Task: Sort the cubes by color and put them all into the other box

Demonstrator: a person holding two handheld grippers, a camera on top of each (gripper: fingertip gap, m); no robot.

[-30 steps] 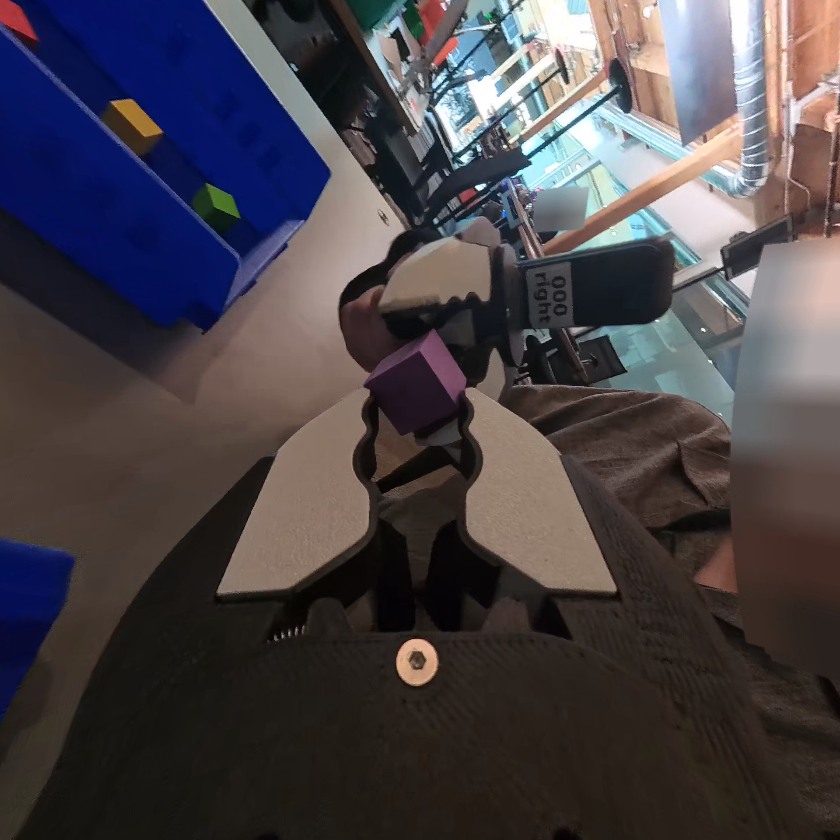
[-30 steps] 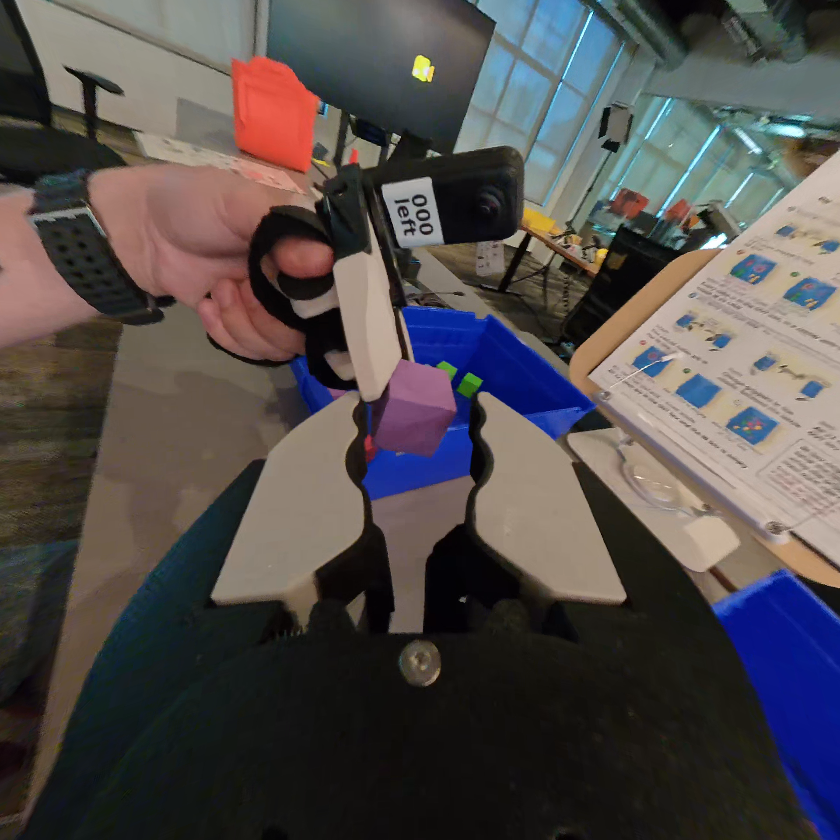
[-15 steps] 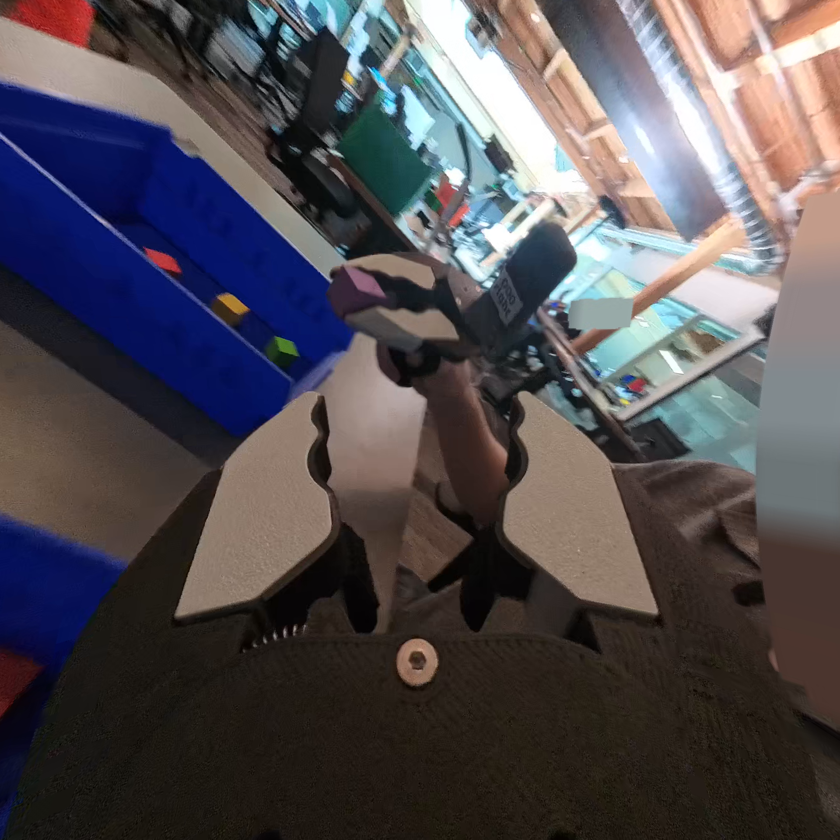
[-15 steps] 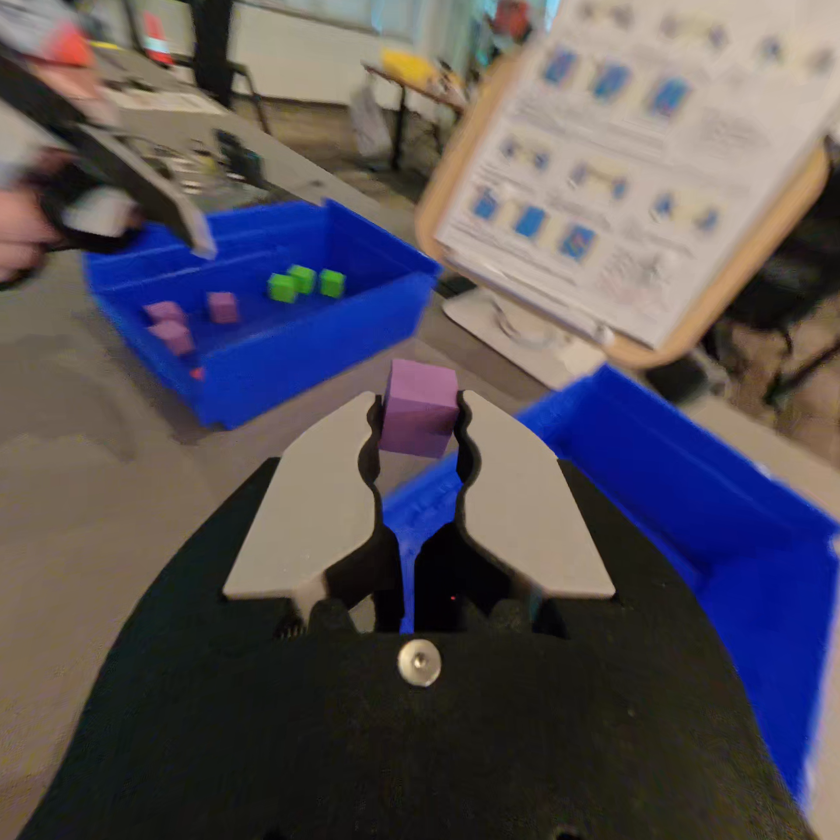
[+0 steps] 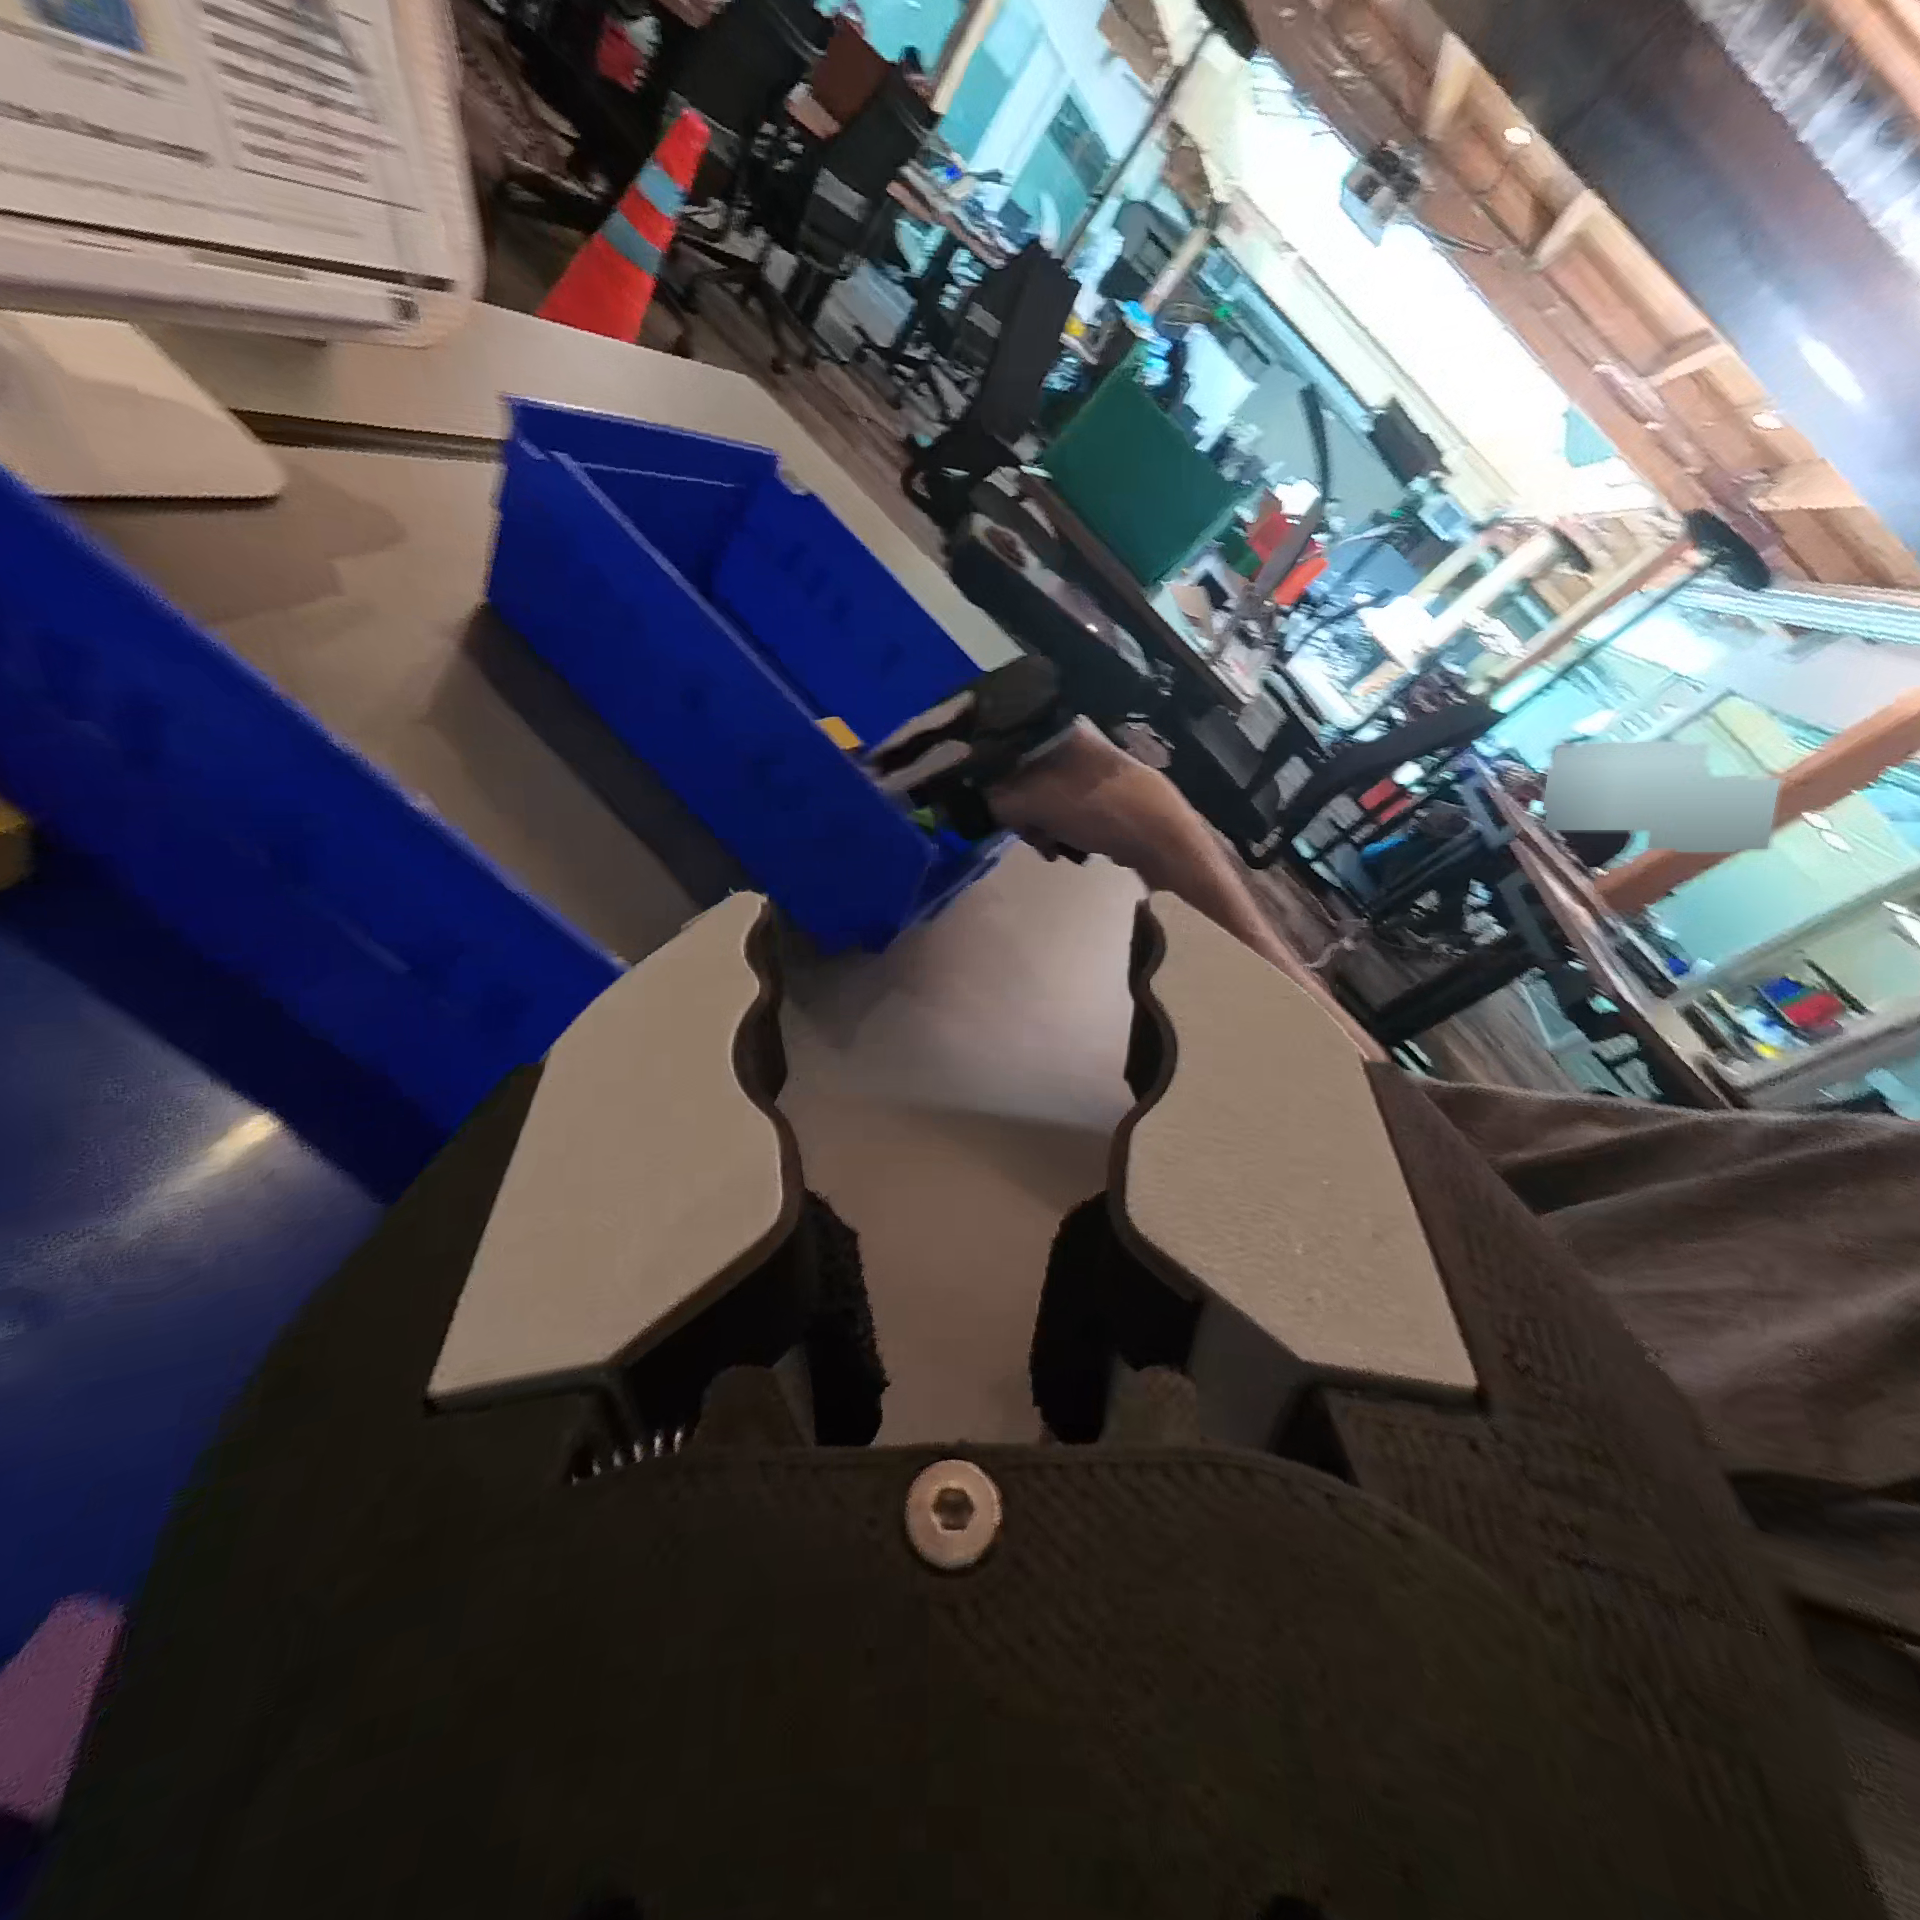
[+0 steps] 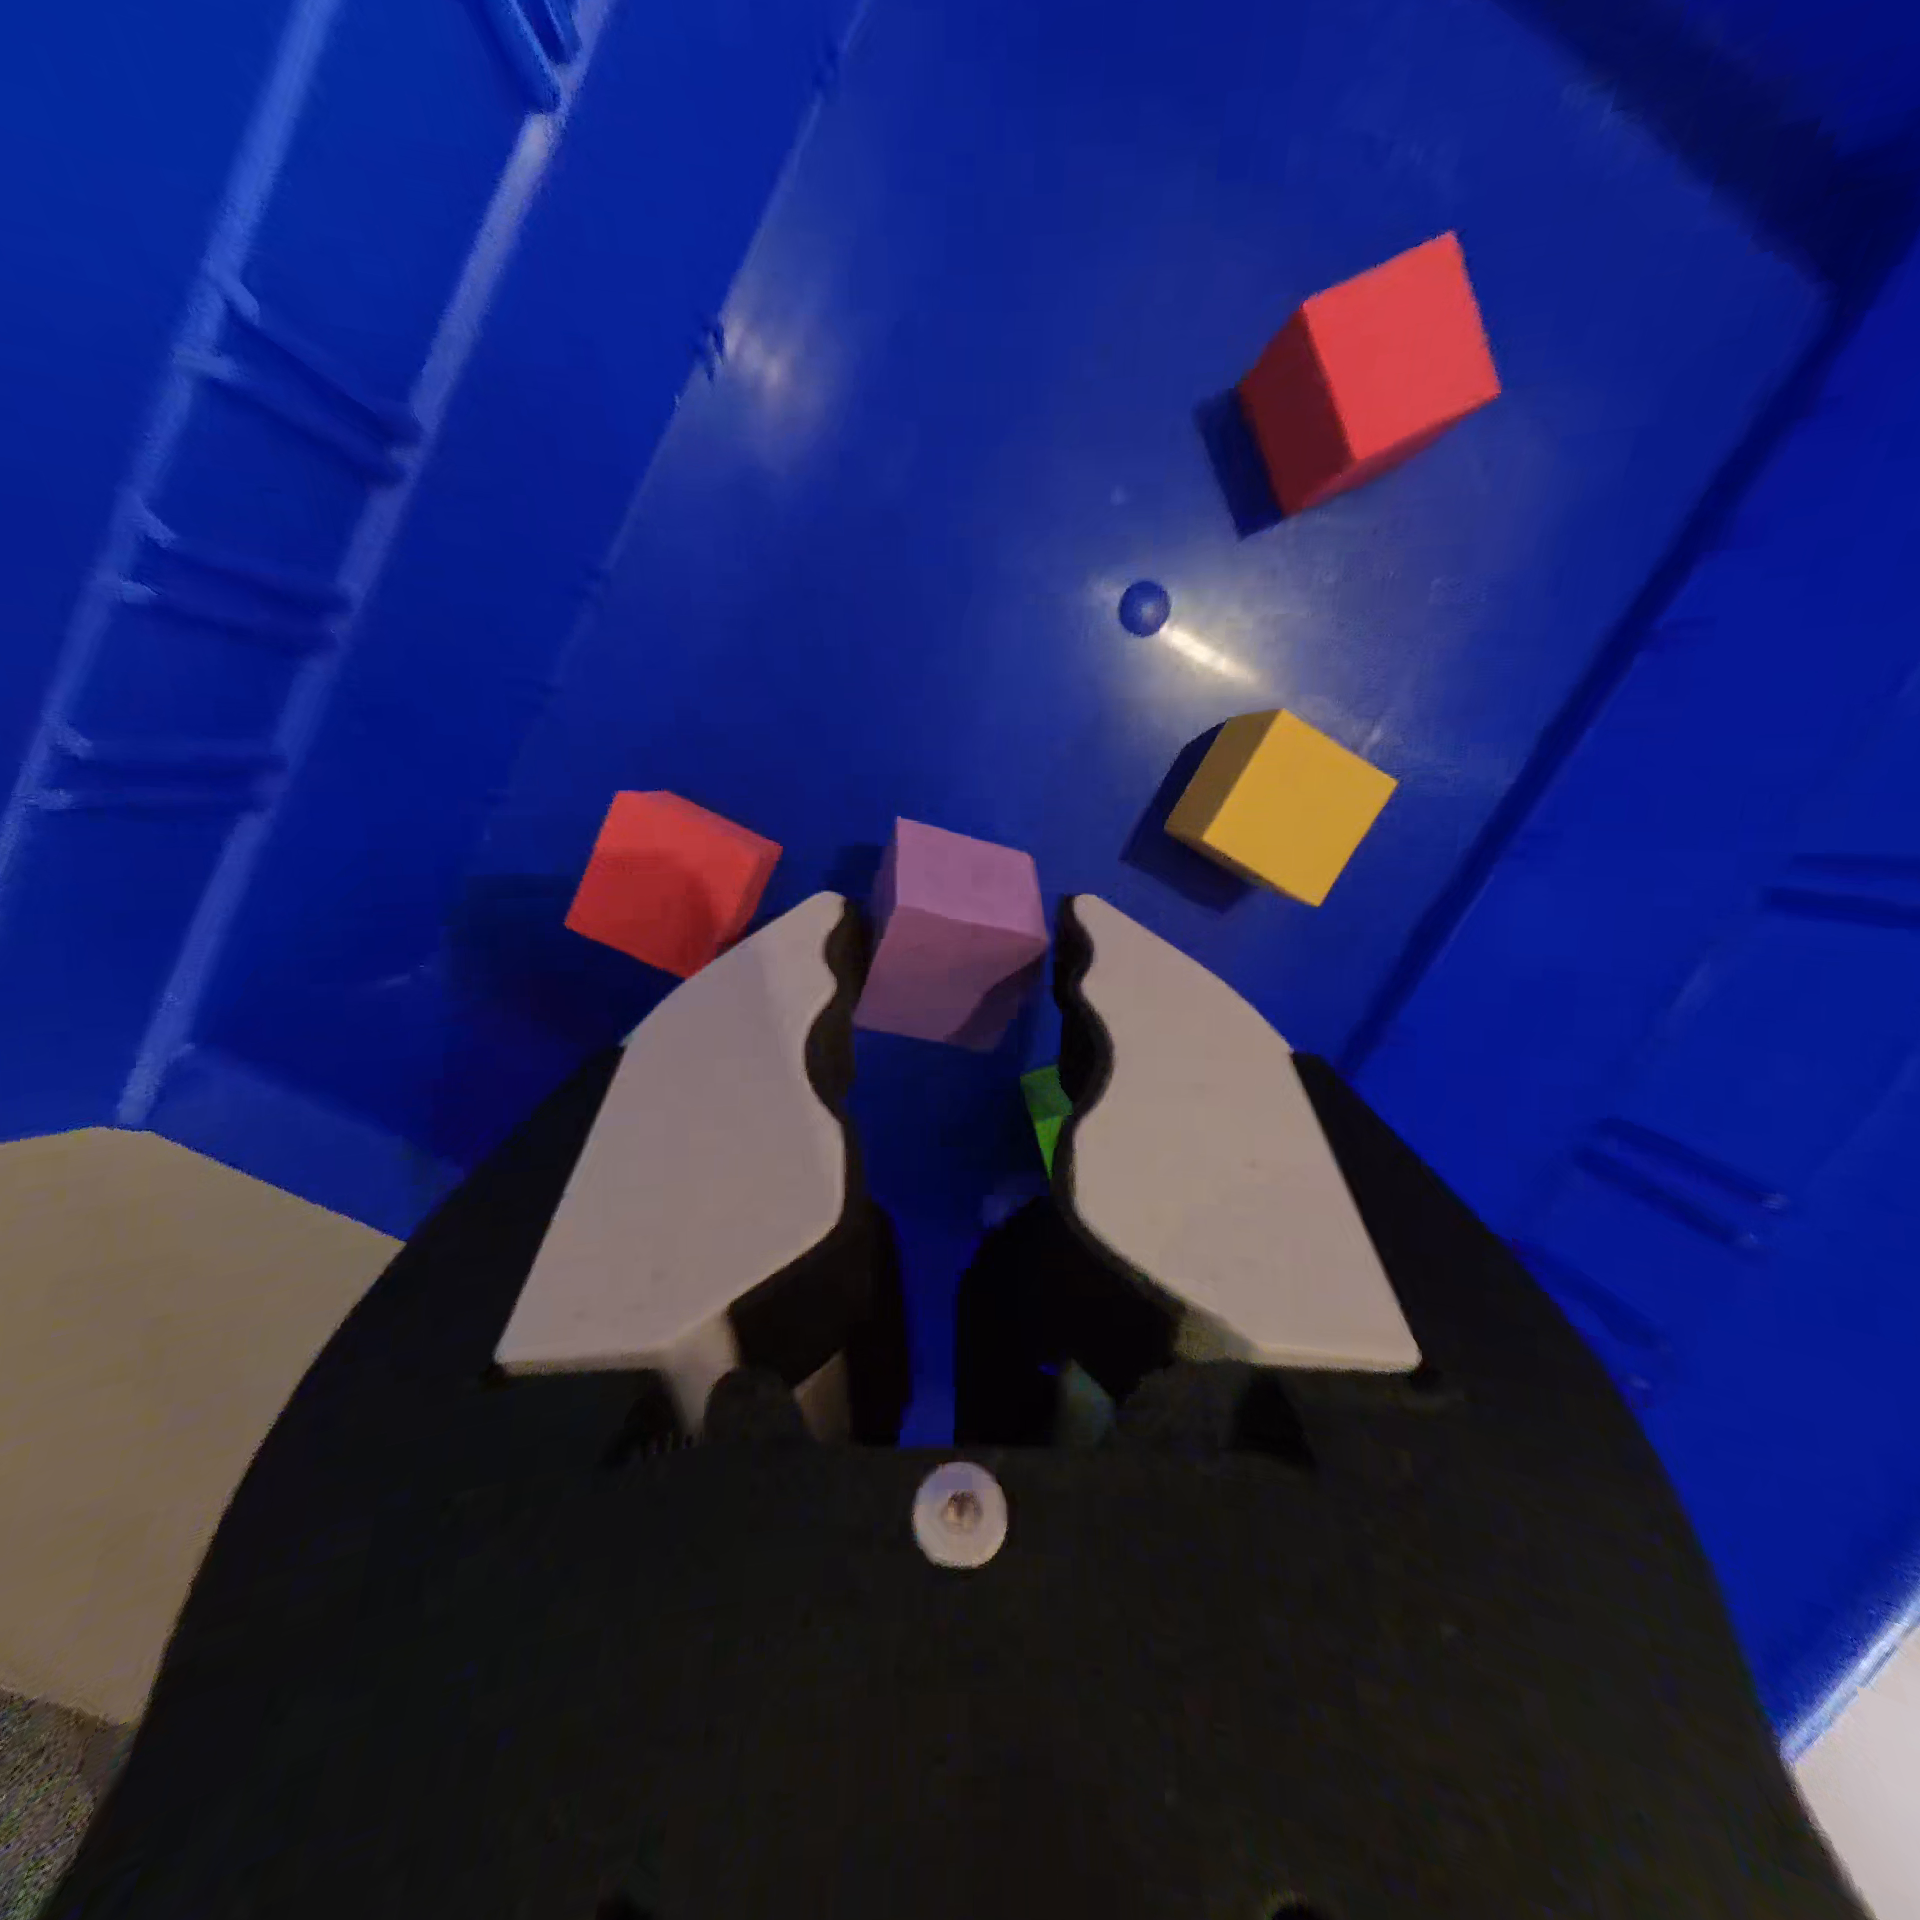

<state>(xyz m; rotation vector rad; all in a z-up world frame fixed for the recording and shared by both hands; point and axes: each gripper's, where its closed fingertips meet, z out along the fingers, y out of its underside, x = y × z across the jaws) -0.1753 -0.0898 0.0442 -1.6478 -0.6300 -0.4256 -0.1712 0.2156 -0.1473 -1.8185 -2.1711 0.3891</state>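
— Two claws, and only one is carrying anything. We are looking along the right claw (image 6: pixel 956 914) as it is hanging low inside a blue bin (image 6: pixel 935 416), its fingers drawn narrow about a purple cube (image 6: pixel 951 925) that is sitting tilted between their tips.

— And the left claw (image 5: pixel 948 920)?

— It is standing wide and holding nothing, with bare counter (image 5: pixel 987 1039) showing through the gap. A second ago it was the one pinching that cube while the right claw was closing in on it; we are now seeing the cube in the right claw alone, and the two claws well apart.

— What is lying around the cube?

— We are counting two red cubes on the bin floor, one far back (image 6: pixel 1371 374) and one just beside the left fingertip (image 6: pixel 670 883), a yellow cube (image 6: pixel 1283 805) off to the right, and a sliver of green cube (image 6: pixel 1042 1117) peeking from behind the right finger. None is touching the purple one, as far as we are making out.

— And nearer the left claw?

— A second blue bin (image 5: pixel 208 779) is rising just to its left, with a blurred purple block (image 5: pixel 52 1714) at the frame's edge. Beyond, an orange cone (image 5: pixel 634 229) is standing on the workshop floor.
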